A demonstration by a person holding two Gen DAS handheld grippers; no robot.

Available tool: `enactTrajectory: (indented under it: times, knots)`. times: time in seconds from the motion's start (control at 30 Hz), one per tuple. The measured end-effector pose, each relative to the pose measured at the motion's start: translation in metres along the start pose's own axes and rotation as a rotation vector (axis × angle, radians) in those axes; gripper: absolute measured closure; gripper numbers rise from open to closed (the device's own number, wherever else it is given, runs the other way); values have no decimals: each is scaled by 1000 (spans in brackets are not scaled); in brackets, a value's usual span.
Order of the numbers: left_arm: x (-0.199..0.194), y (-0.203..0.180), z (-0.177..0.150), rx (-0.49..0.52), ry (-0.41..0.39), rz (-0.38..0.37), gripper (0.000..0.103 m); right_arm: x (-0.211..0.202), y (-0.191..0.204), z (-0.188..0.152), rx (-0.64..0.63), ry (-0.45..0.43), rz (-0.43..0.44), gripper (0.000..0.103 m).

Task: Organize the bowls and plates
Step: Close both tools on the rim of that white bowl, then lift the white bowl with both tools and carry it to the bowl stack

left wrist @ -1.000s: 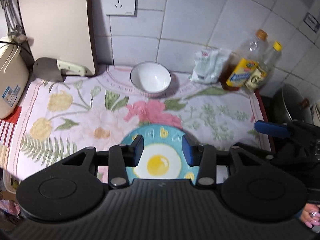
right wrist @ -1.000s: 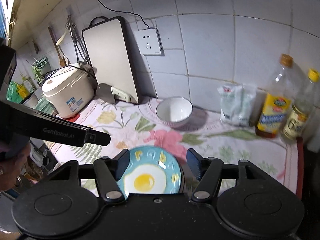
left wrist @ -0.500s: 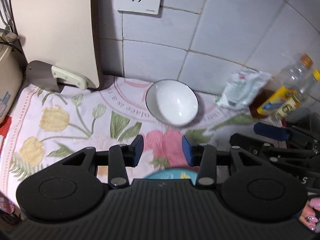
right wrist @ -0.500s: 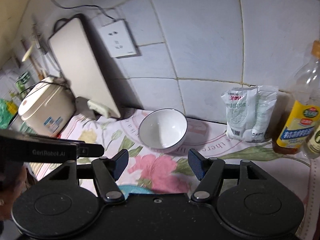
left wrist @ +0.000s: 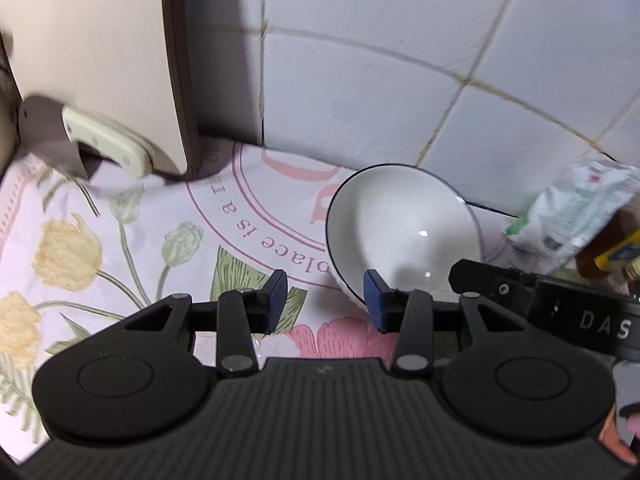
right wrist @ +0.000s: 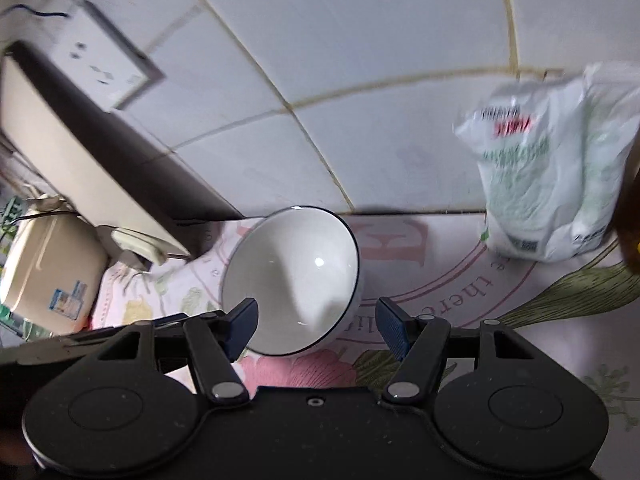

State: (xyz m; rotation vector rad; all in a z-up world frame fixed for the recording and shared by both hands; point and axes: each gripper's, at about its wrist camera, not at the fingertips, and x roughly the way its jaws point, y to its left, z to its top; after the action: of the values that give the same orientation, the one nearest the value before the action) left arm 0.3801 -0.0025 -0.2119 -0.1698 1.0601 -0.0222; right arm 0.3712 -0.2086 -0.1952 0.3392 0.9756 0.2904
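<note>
A white bowl [left wrist: 404,240] with a thin dark rim stands upright on the floral cloth [left wrist: 120,240], close to the tiled wall. My left gripper [left wrist: 326,292] hangs open just left of it, and the bowl's near-left rim shows beside the right fingertip [left wrist: 374,300]. In the right wrist view the bowl [right wrist: 292,280] fills the middle. My right gripper [right wrist: 316,320] is open wide, and the bowl's near side sits in the gap between its fingers. Neither gripper's pads touch the bowl. The blue egg-pattern plate is out of view.
A cutting board [left wrist: 92,60] leans on the wall at left, with a cleaver [left wrist: 100,144] at its foot. A rice cooker [right wrist: 48,268] stands far left. Right of the bowl are a white bag [right wrist: 548,168] and an oil bottle [left wrist: 616,252]. A wall socket [right wrist: 104,68] is above.
Both grippers have come forward and down toward the bowl, which now looks much larger. The egg-pattern plate has slipped out of view under the gripper bodies. Jaw openings look unchanged.
</note>
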Motion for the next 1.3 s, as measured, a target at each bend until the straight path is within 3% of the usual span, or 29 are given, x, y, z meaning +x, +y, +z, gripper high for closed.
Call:
enactTrajectory:
  times: [0.1, 0.2, 0.3, 0.37, 0.43, 0.5, 0.73, 1.2, 1.3]
  knots:
    - [14, 4, 1, -34, 10, -15, 64, 13, -2, 1, 4, 18, -15, 34]
    - [23, 1, 3, -24, 24, -14, 67, 24, -7, 4, 29, 42, -17, 43]
    - [28, 0, 4, -54, 49, -57, 84, 32, -13, 6, 71, 65, -36, 48]
    - [29, -3, 4, -51, 51, -46, 87, 35, -17, 6, 105, 73, -40, 50]
    - [29, -7, 4, -33, 52, -25, 87, 38, -20, 6, 121, 88, -37, 73]
    - [28, -10, 4, -30, 53, -14, 88, 37, -19, 6, 126, 87, -30, 80]
    - [16, -15, 0, -38, 51, 9, 88, 24, -9, 2, 109, 86, -63, 82]
    - [-56, -36, -36, 39, 43, 16, 89, -57, 2, -28, 105, 79, -47, 82]
    - [-81, -40, -46, 31, 0, 6, 89, -78, 9, -39, 94, 66, -47, 81]
